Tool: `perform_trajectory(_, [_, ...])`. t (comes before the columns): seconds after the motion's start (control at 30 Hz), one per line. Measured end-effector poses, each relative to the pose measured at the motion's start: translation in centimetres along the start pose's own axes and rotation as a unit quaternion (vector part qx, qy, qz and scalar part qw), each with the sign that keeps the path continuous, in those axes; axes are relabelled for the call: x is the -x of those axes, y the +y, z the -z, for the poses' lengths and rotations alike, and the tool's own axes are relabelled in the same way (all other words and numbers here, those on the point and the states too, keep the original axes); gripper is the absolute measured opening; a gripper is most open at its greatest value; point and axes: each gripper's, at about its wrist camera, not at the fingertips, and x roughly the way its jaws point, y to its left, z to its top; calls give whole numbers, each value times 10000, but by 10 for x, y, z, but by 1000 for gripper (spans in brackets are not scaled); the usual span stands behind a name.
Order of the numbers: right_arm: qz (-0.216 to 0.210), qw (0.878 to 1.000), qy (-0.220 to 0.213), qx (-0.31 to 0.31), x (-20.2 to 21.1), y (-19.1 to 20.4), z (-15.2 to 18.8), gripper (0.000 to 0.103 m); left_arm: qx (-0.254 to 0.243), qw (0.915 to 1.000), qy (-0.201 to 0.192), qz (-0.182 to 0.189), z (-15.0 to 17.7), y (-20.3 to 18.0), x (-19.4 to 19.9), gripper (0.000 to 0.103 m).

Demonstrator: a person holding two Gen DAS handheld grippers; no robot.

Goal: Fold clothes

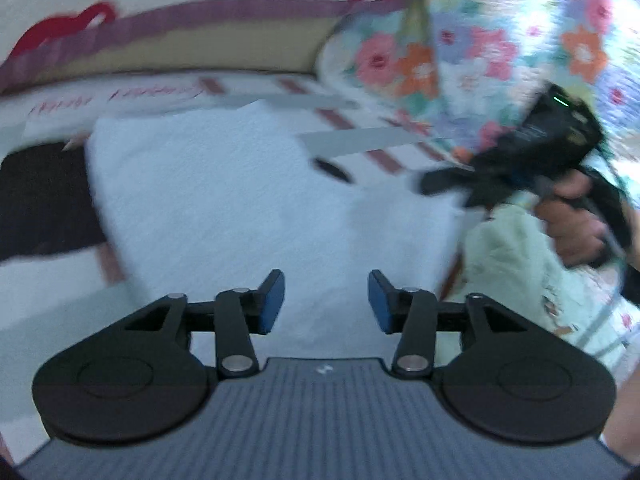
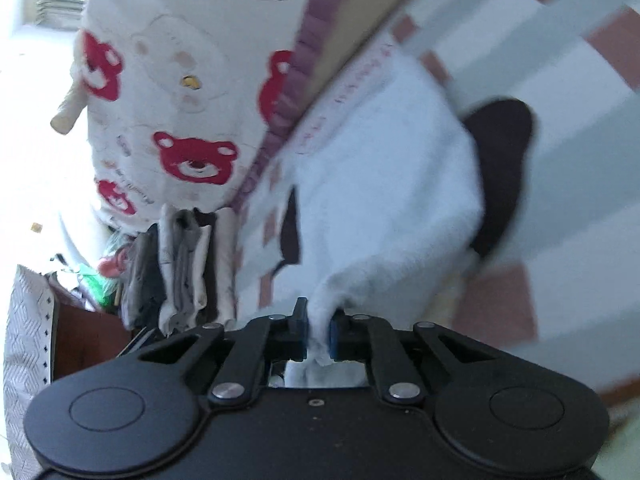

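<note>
A white fluffy garment (image 1: 240, 200) lies spread on the striped bed sheet, over a dark garment (image 1: 36, 200). My left gripper (image 1: 326, 300) is open and empty, just above the white garment's near edge. My right gripper (image 2: 318, 328) is shut on a bunched corner of the white garment (image 2: 380, 184) and lifts it; the dark garment (image 2: 504, 168) shows beneath. The right gripper also shows in the left wrist view (image 1: 440, 182), held in a hand at the right.
A cream quilt with red bears (image 2: 168, 92) lies along the bed's far side. A floral quilt (image 1: 480, 40) hangs at the right. A pale green fluffy garment (image 1: 516, 264) lies by the hand. Folded clothes (image 2: 180, 264) are stacked beside the bed.
</note>
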Motion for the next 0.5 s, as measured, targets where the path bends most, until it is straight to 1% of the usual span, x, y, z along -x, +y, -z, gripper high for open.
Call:
perform_trajectory(0.07, [-127, 9998, -76, 134, -4, 8, -11, 12, -184, 9998, 37, 42, -2, -9, -1, 49])
perform_trajectory(0.1, [-187, 9996, -111, 201, -7, 13, -17, 12, -231, 9997, 49, -6, -3, -12, -2, 49])
perform_trajectory(0.17, [-213, 9991, -124, 338, -16, 19, -28, 12, -128, 9999, 55, -98, -4, -11, -3, 50])
perform_trajectory(0.27, [-109, 9975, -182, 669, -29, 29, -45, 12, 125, 9995, 31, -283, -8, -7, 2, 51])
perform_trajectory(0.3, [-111, 9974, -202, 676, -31, 29, -49, 12, 161, 9994, -8, -307, -11, -6, 5, 52])
perform_trajectory(0.4, [-112, 9971, -271, 701, -35, 29, -57, 12, 211, 9994, -62, -279, -15, -8, 15, 60])
perform_trajectory(0.5, [-115, 9967, -374, 711, -35, 28, -62, 12, 142, 9995, 38, -280, -13, -12, 17, 62])
